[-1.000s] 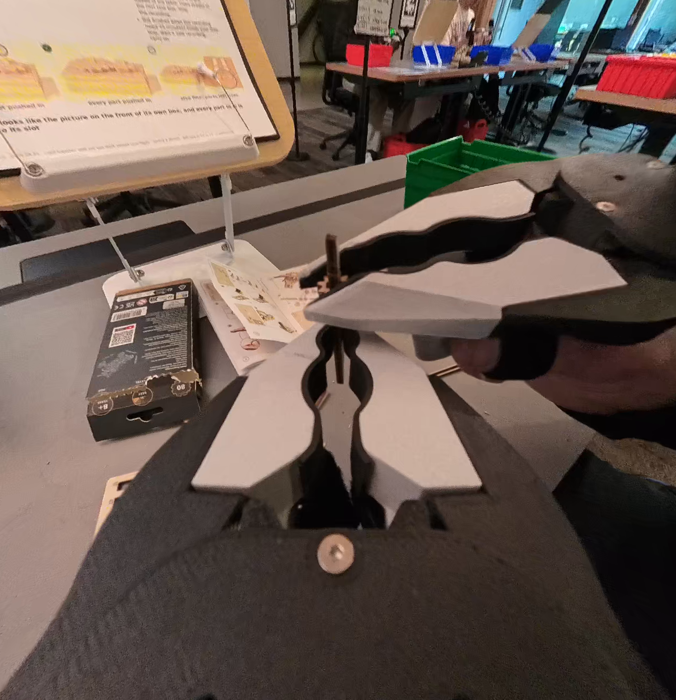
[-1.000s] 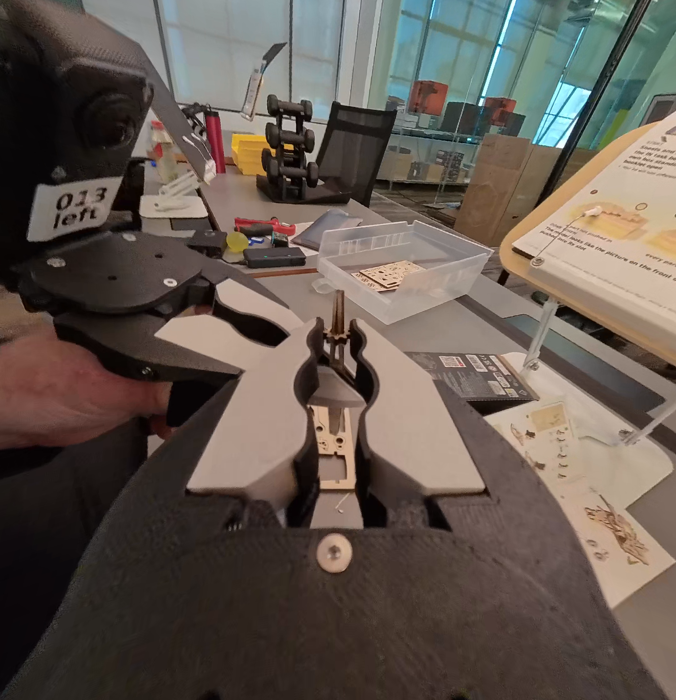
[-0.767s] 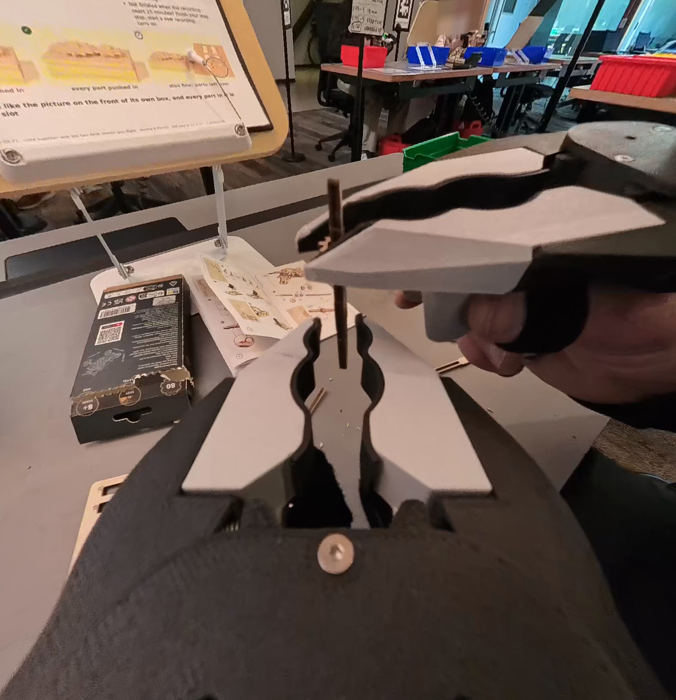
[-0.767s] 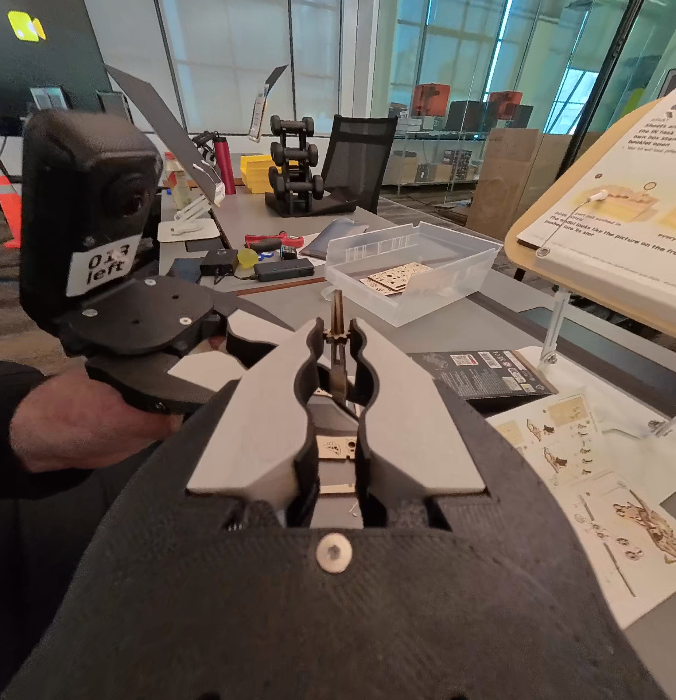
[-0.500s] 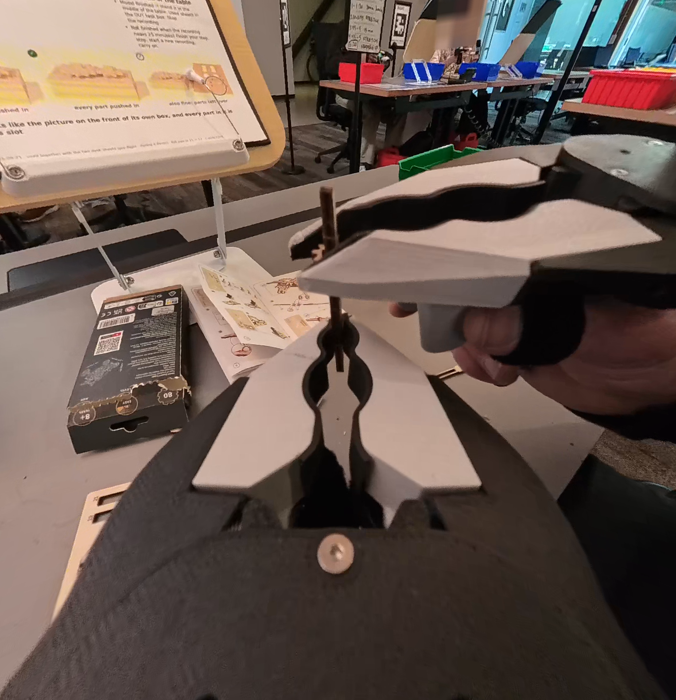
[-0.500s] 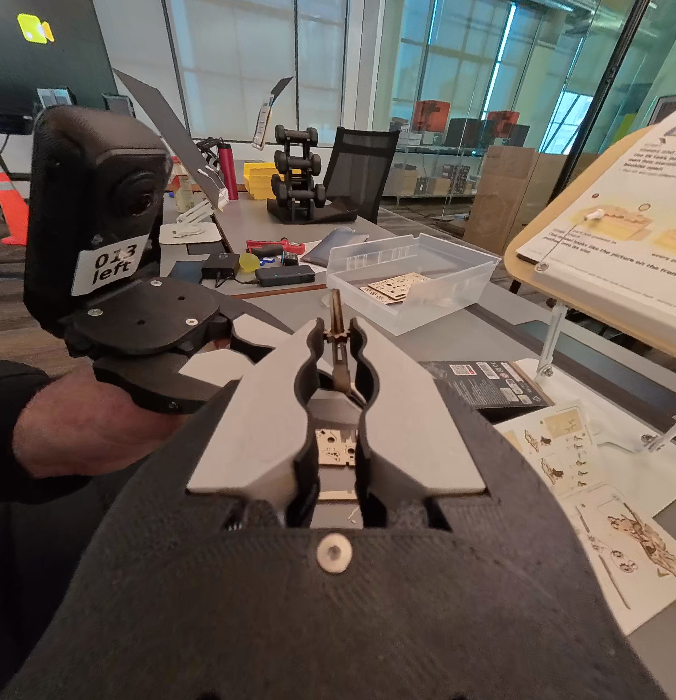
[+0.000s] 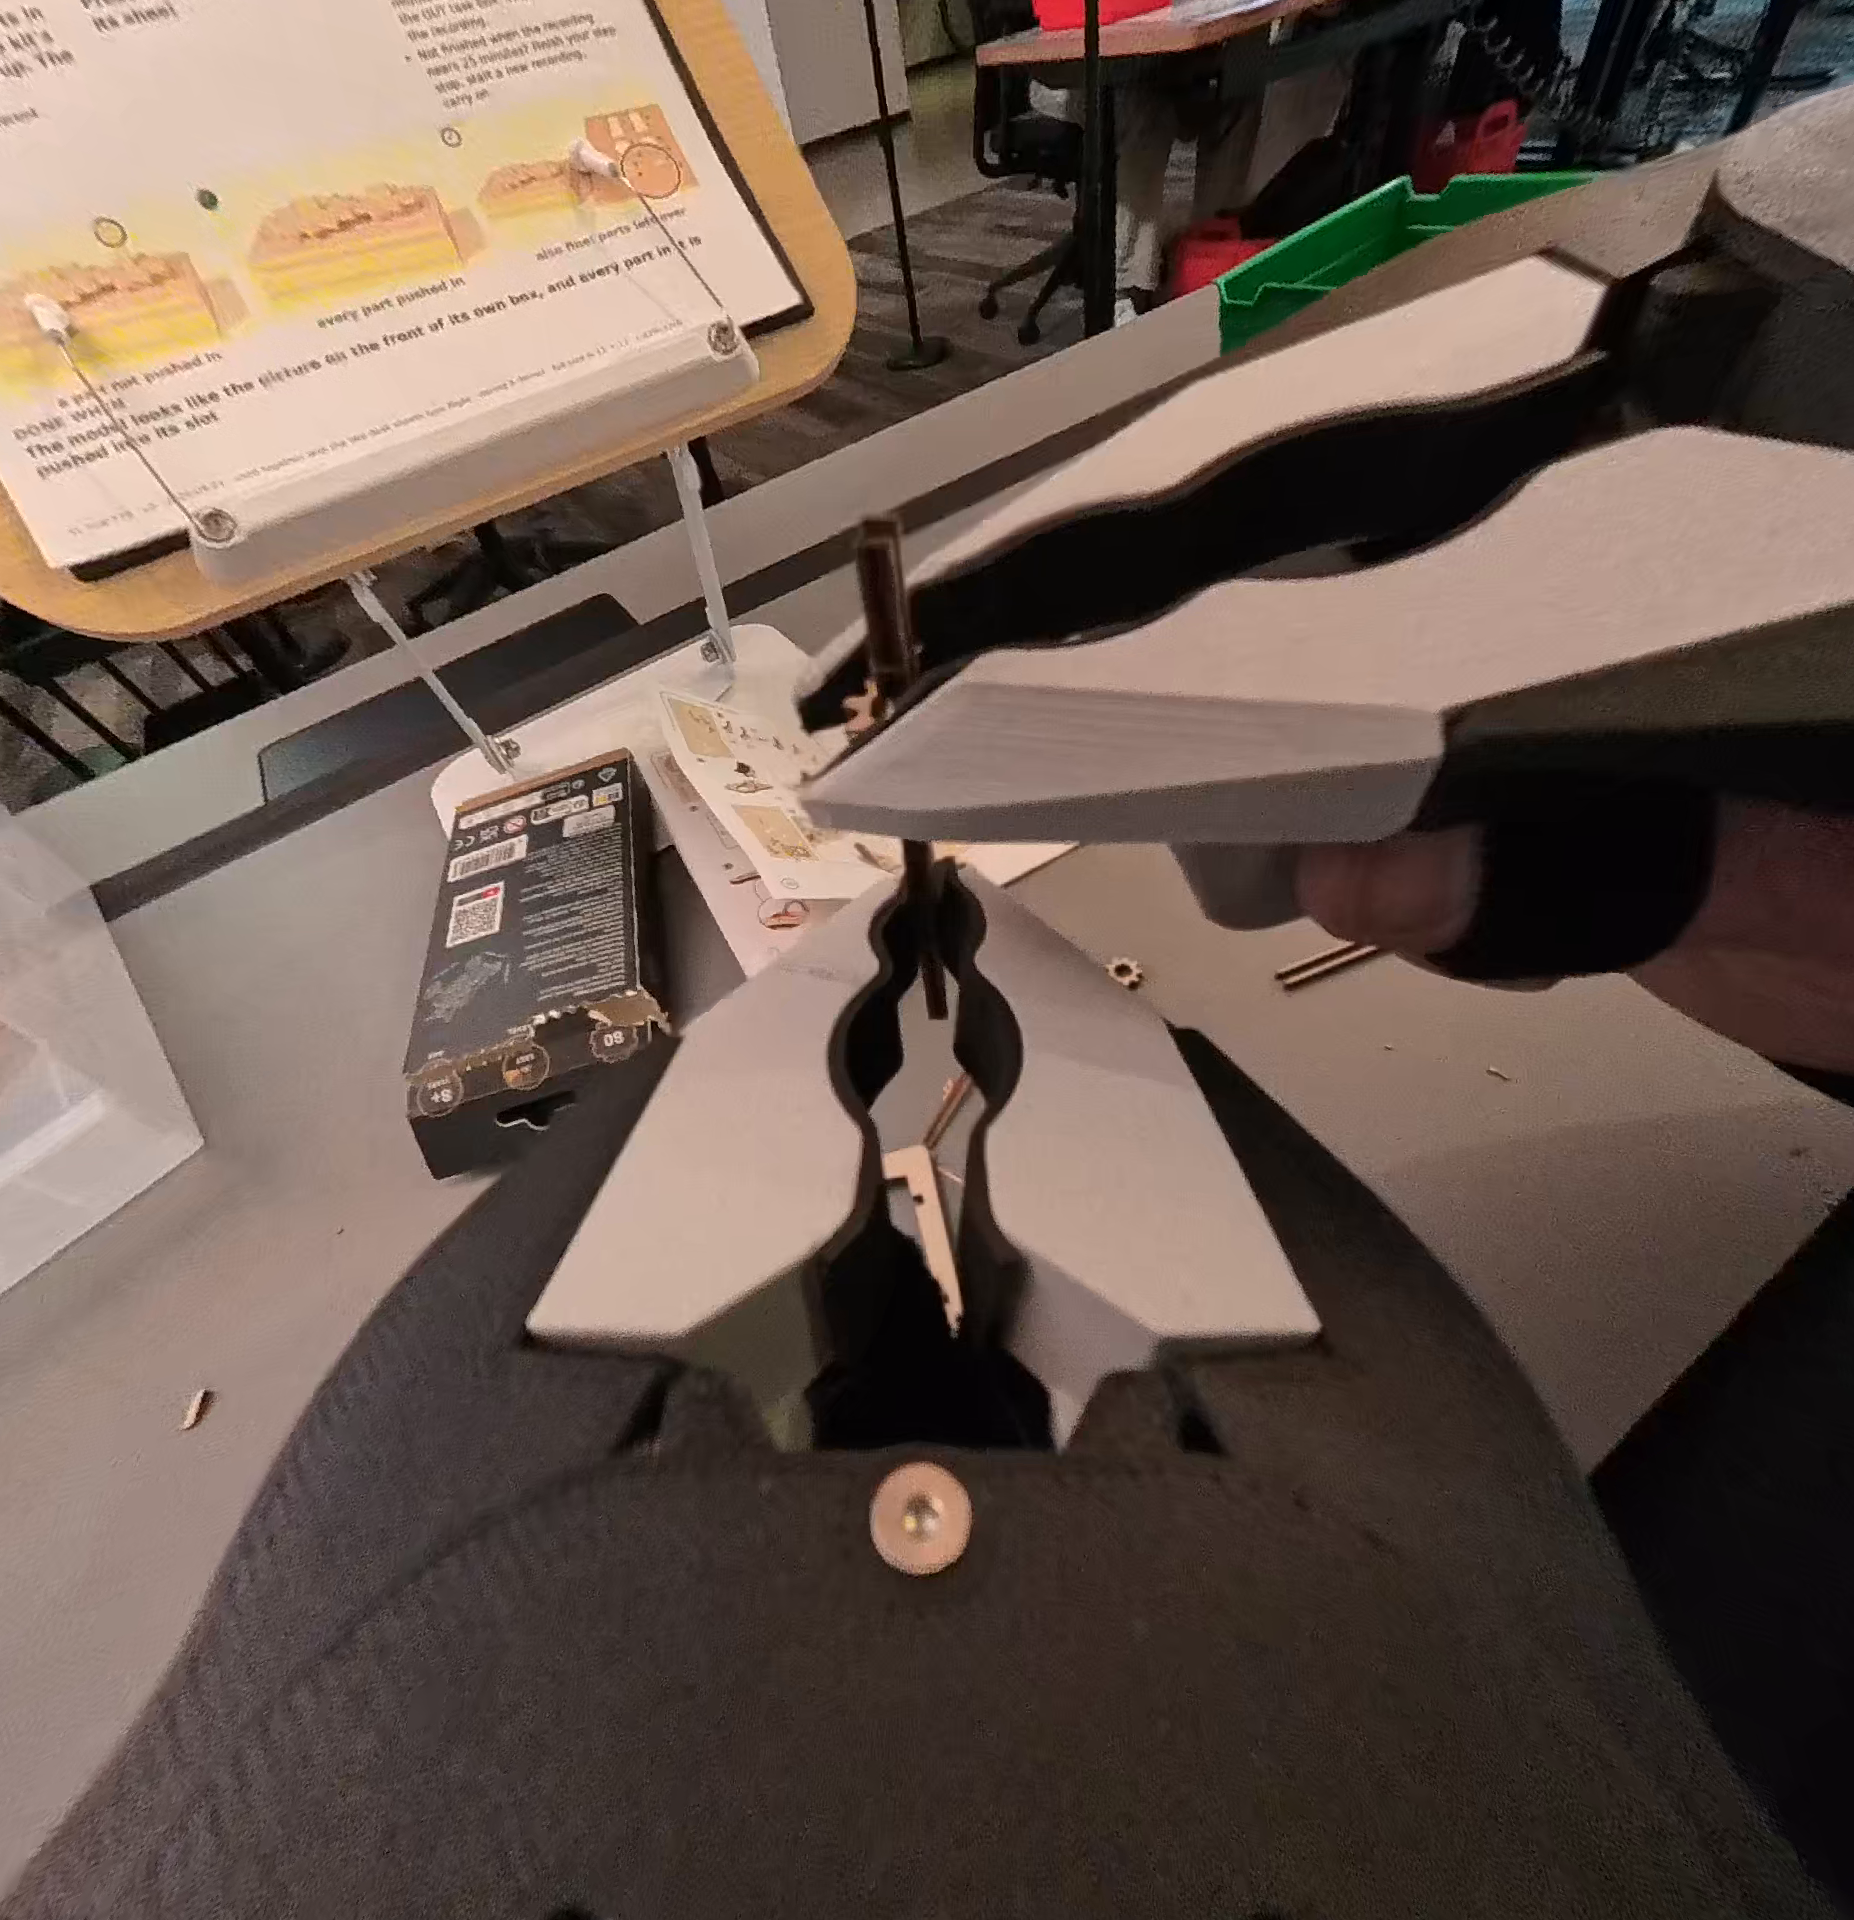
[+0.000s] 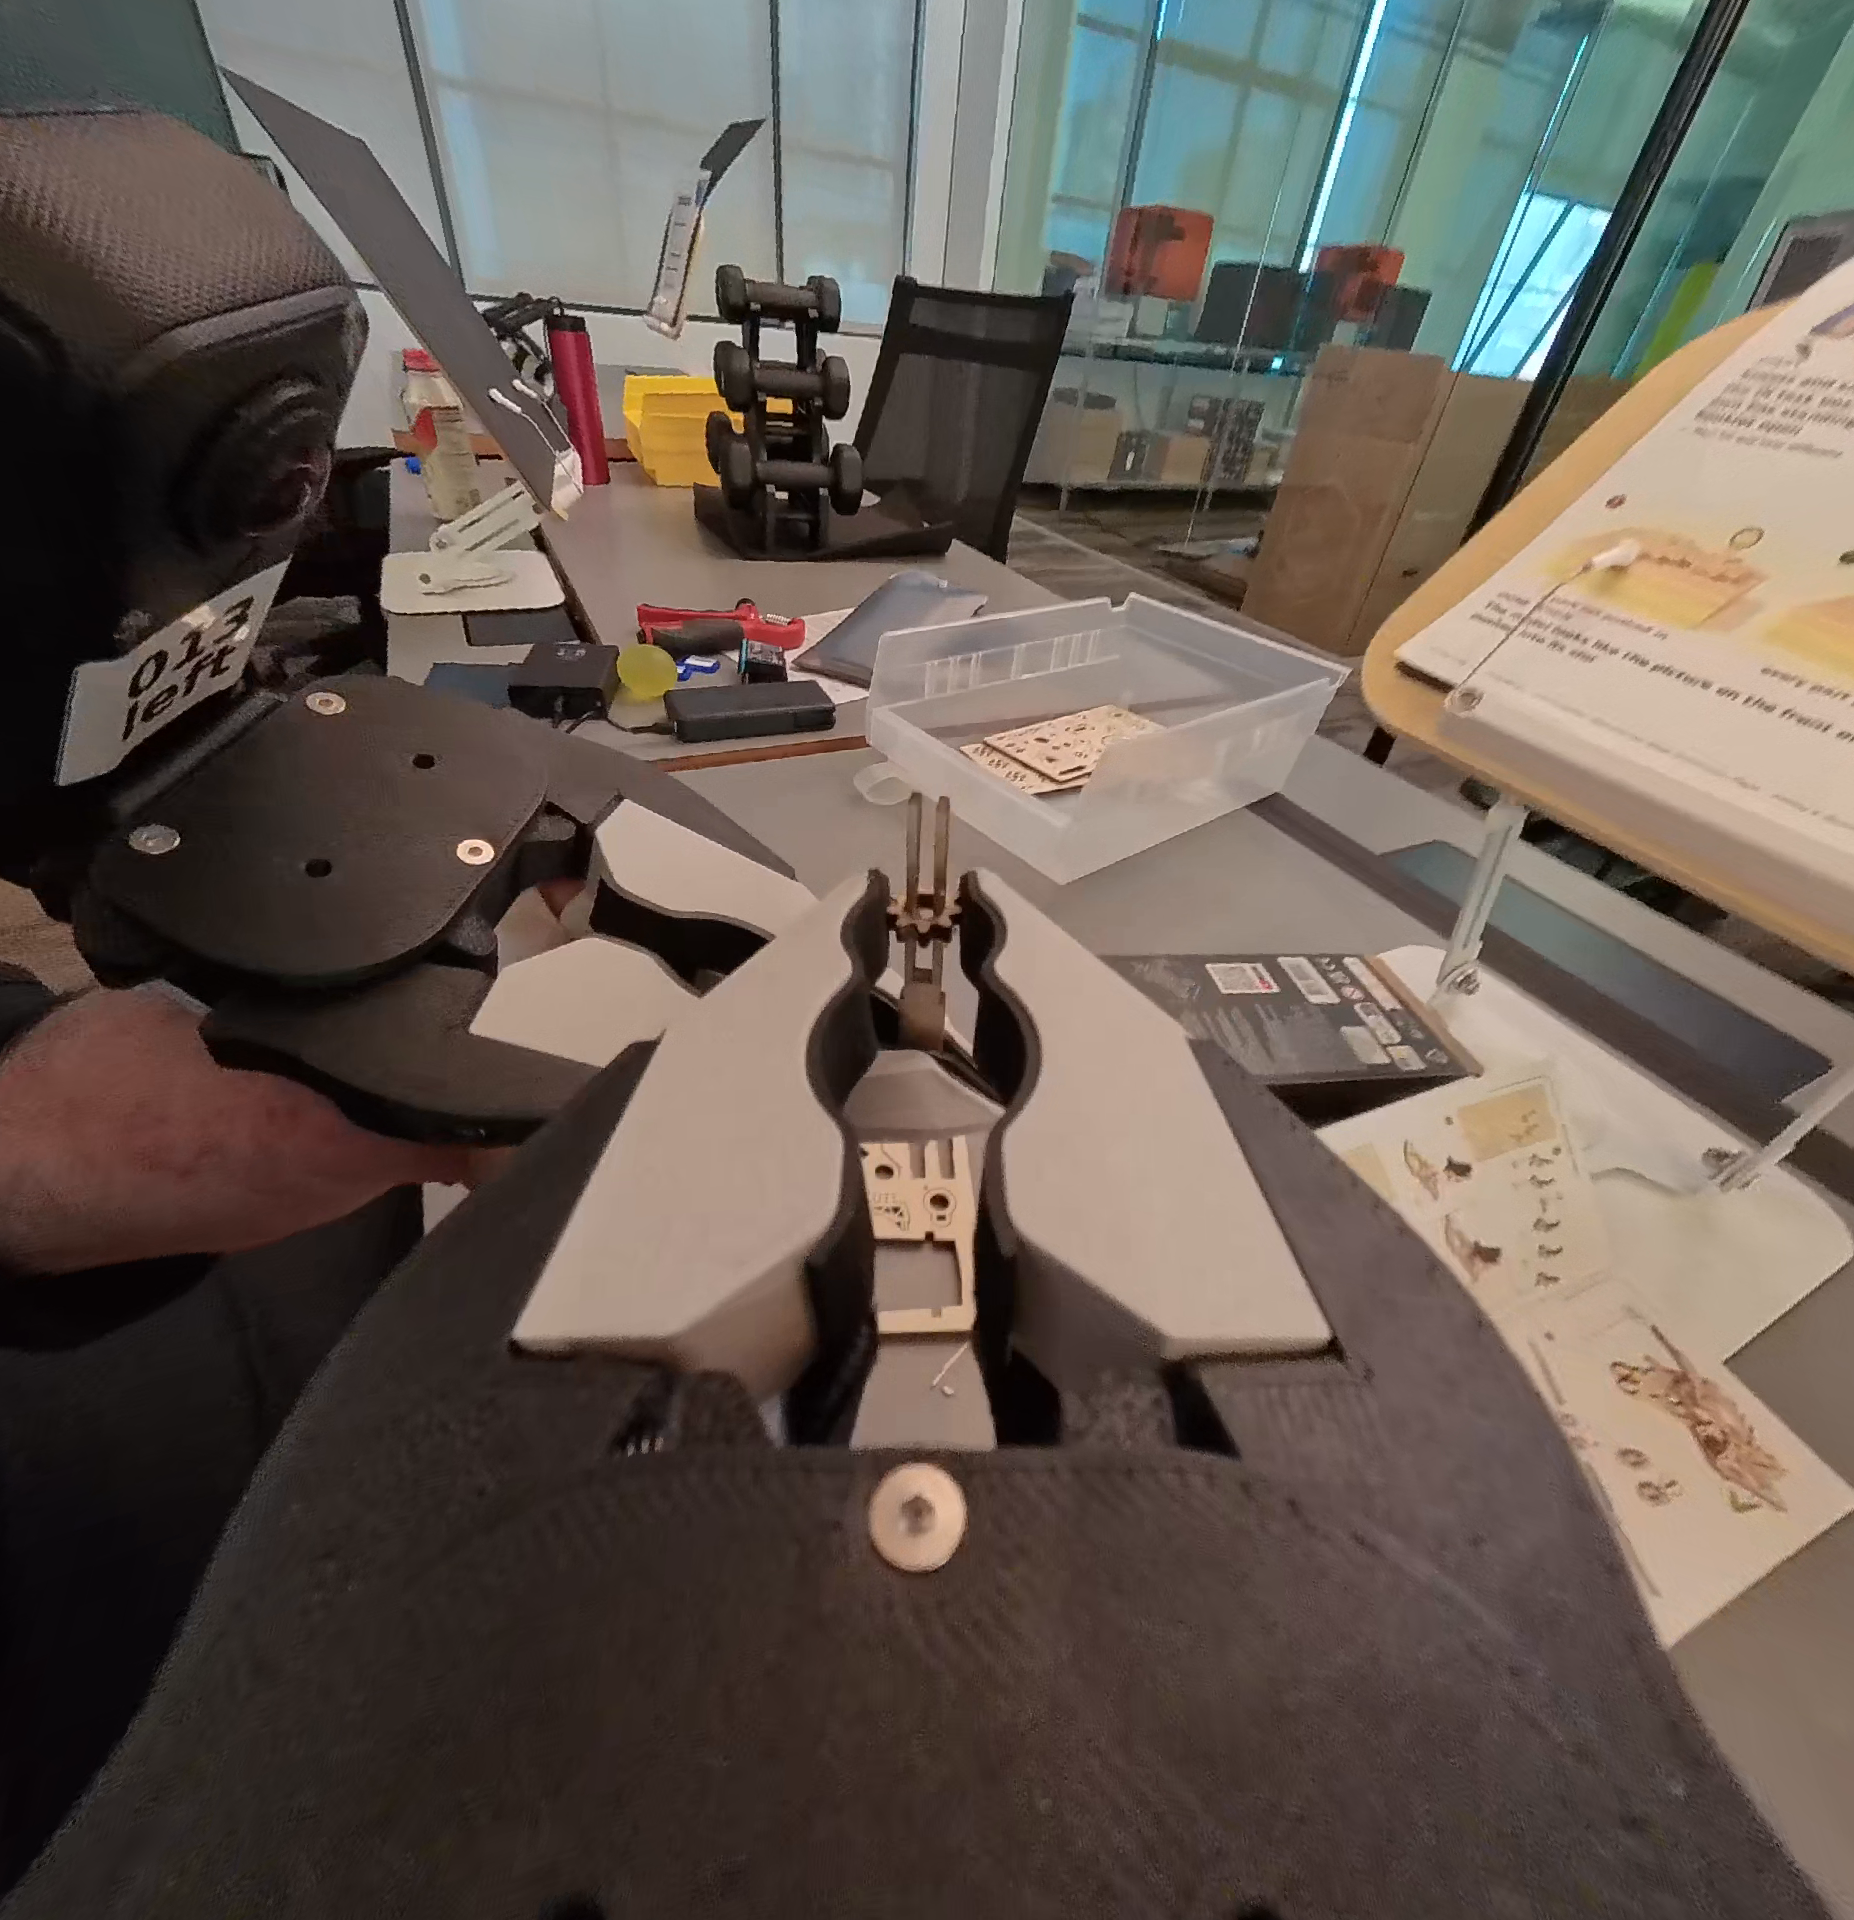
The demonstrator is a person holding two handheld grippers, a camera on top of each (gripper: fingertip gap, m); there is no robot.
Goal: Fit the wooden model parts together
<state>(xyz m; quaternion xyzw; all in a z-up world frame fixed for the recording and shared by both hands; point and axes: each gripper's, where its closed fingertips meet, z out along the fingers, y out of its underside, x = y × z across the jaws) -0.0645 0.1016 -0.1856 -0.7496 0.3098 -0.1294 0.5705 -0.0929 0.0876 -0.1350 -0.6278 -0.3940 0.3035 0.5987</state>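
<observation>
The wooden rod (image 7: 885, 603) stands upright mid-air above the bench (image 7: 279, 1195), w/ a small toothed gear (image 8: 925, 914) threaded on it. In the right wrist view the right hand-held gripper (image 8: 925, 920) is squeezed nearly closed on that gear, rod poking out above and below the tips. At 6 o'clock of it, the left hand-held gripper (image 7: 923, 914) has its tips pinched tight on the rod's lower end.

What's changed vs a sec ago: more rod shows above the right fingers now, and both units have tilted and lifted a bit. The rod's bottom was showing inside the left jaws before too, so the left hold looks the same. Judging by that, the gear is being worked down the rod – fit underway, not clearly seated.

Outward: a flat wooden parts sheet (image 8: 918, 1247) lies on the bench under the jaws. At 9 o'clock in the left view, the black kit box (image 7: 533, 935); instruction leaflet (image 7: 757, 790) just beyond it. At 12 o'clock in the right view, a clear plastic tray (image 8: 1193, 790) w/ more sheets inside. A loose gear (image 7: 1122, 970) and thin sticks (image 7: 1323, 961) sit at 3 o'clock by the person's hand (image 7: 1422, 904).

Hard to tell: rod looks doubled by motion blur in the right view, so could be one rod or two. How far the gear sits along it is hidden by the right fingers (image 7: 1162, 769). The instruction stand (image 7: 383, 260) is cut off by the frame edge.
</observation>
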